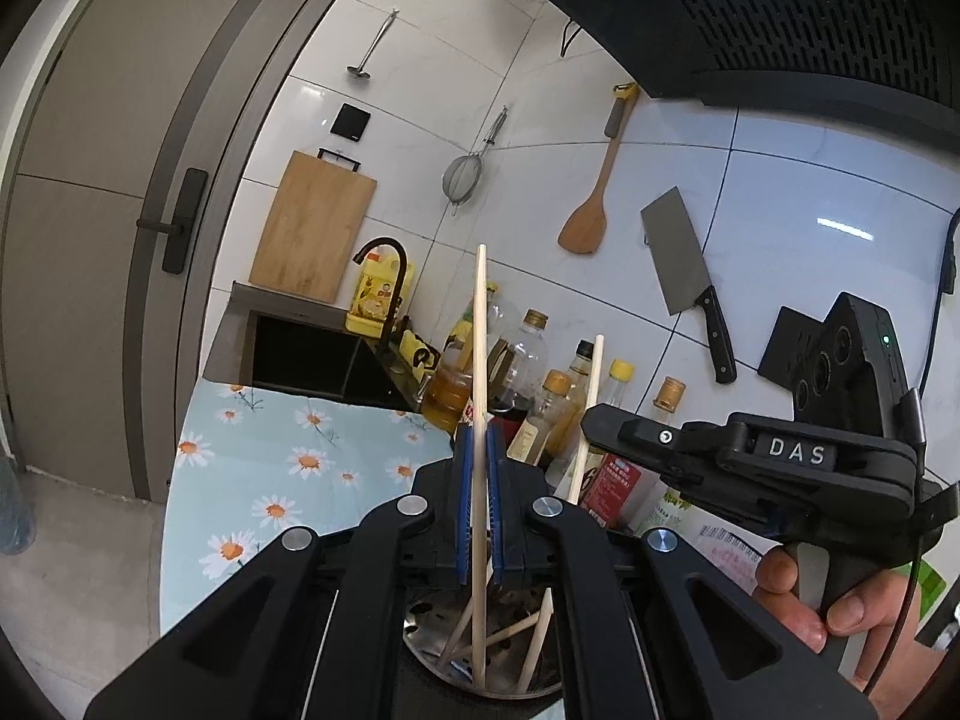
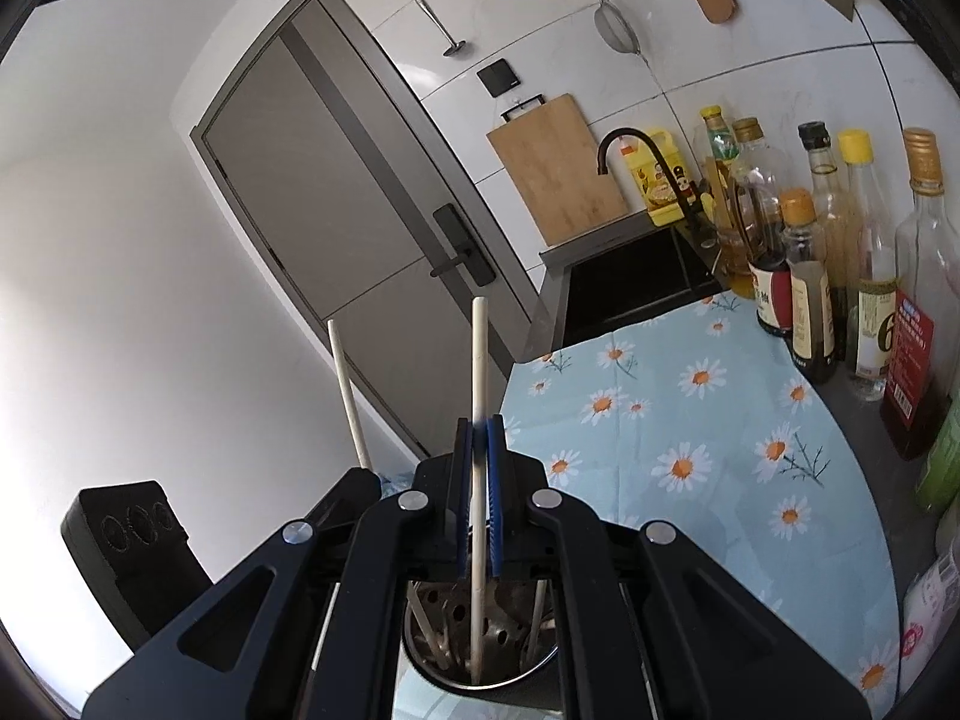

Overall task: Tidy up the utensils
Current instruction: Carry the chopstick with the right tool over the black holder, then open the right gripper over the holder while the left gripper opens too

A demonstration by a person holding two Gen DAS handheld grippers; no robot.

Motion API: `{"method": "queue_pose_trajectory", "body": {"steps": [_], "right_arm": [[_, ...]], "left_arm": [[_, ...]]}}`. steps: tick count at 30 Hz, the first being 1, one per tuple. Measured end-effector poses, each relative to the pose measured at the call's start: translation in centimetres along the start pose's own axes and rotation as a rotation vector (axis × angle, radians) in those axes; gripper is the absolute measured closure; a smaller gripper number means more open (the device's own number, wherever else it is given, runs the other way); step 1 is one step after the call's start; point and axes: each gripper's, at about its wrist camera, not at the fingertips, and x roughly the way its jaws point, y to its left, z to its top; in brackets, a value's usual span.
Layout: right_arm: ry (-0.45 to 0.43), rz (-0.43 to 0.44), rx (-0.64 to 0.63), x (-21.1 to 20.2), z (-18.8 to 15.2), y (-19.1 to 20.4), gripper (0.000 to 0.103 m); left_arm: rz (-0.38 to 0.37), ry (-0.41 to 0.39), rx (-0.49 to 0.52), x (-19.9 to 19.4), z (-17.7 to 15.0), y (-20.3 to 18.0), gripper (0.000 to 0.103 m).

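Note:
My left gripper [image 1: 478,450] is shut on a pale wooden chopstick [image 1: 479,324] that stands upright, its lower end inside a perforated steel utensil holder [image 1: 432,648] below the jaws. My right gripper [image 2: 478,438] is shut on a second chopstick [image 2: 478,354], also upright with its lower end in the same holder [image 2: 420,654]. Each gripper shows in the other's view: the right one [image 1: 591,420] with its chopstick [image 1: 591,396], and the left one's chopstick [image 2: 348,390] at the left. Other chopsticks lean inside the holder.
A daisy-print blue cloth [image 2: 690,420] covers the counter. Several oil and sauce bottles [image 2: 810,252] stand along the wall. A black sink [image 2: 630,282] with a dark tap lies beyond. A cutting board [image 1: 312,228], cleaver [image 1: 684,264], spatula and strainer hang on the tiles.

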Motion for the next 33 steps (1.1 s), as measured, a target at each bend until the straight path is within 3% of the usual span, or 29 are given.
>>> {"method": "queue_pose_trajectory", "body": {"steps": [3,12,18,21,27,28,30,33], "right_arm": [[-0.006,0.0,0.011,-0.4,0.0,-0.1,0.082],[-0.011,-0.001,0.018,-1.7,-0.3,0.3,0.081],[-0.006,0.04,0.068,-3.9,-0.5,0.5,0.066],[-0.008,0.054,0.075,-5.3,-0.7,1.0,0.064],[0.003,0.054,0.069,-8.0,-1.7,2.8,0.05],[0.022,0.045,0.072,-8.4,-2.0,3.1,0.045],[0.094,0.014,0.098,-8.7,-2.9,3.5,0.039],[0.179,-0.053,0.083,-9.0,-4.3,3.8,0.039]], "left_arm": [[0.003,0.009,-0.015,-0.4,0.0,0.0,0.098],[0.013,0.024,-0.004,-1.4,-0.5,-0.4,0.098],[-0.001,0.05,-0.013,-3.1,-0.7,-1.1,0.098],[-0.004,0.042,0.007,-4.3,-0.5,-1.9,0.098],[0.004,0.025,0.013,-7.6,0.8,-3.4,0.097],[0.007,0.025,0.018,-8.0,0.9,-3.6,0.093],[0.001,0.037,0.015,-9.1,0.6,-4.0,0.054],[-0.007,0.069,0.022,-10.1,-0.3,-4.4,0.05]]}}
